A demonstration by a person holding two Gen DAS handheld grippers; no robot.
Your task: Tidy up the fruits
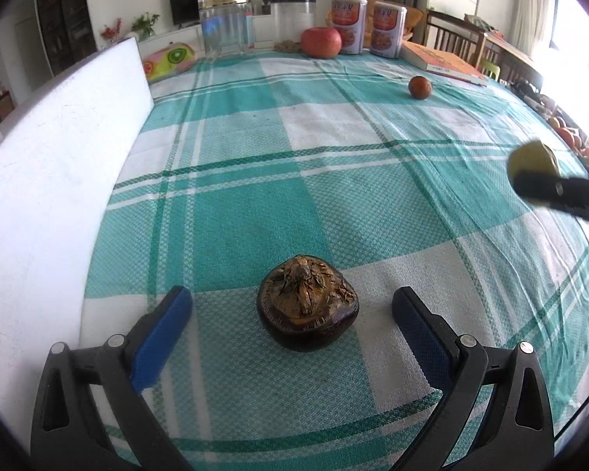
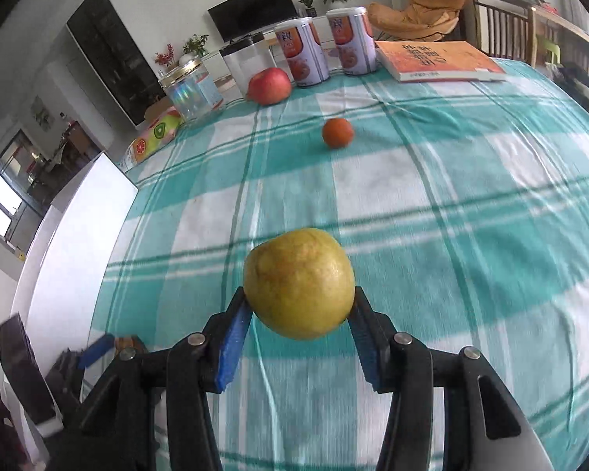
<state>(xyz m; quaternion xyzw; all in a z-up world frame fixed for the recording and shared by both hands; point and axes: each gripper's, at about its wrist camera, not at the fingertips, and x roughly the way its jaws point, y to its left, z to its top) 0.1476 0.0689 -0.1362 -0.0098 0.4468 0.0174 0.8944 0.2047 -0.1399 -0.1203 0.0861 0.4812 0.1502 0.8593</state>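
A dark brown mangosteen point(image 1: 307, 307) sits on the checked tablecloth point(image 1: 255, 180), between the open blue-padded fingers of my left gripper point(image 1: 290, 316), which do not touch it. My right gripper point(image 2: 299, 316) is shut on a yellow-green pear point(image 2: 299, 282) and holds it above the cloth; the pear also shows at the right edge of the left wrist view point(image 1: 532, 161). A small orange tangerine point(image 2: 337, 132) lies farther back on the cloth, also seen in the left wrist view point(image 1: 419, 87). A red apple point(image 2: 269, 85) sits at the far edge, also in the left wrist view point(image 1: 320, 41).
A white board point(image 1: 51, 204) stands along the left side of the table. At the back are a glass jar point(image 1: 225, 23), a clear container point(image 1: 293, 19), two cans point(image 1: 367, 29) and an orange book point(image 2: 439, 61). More fruit point(image 1: 569, 137) lies at the far right.
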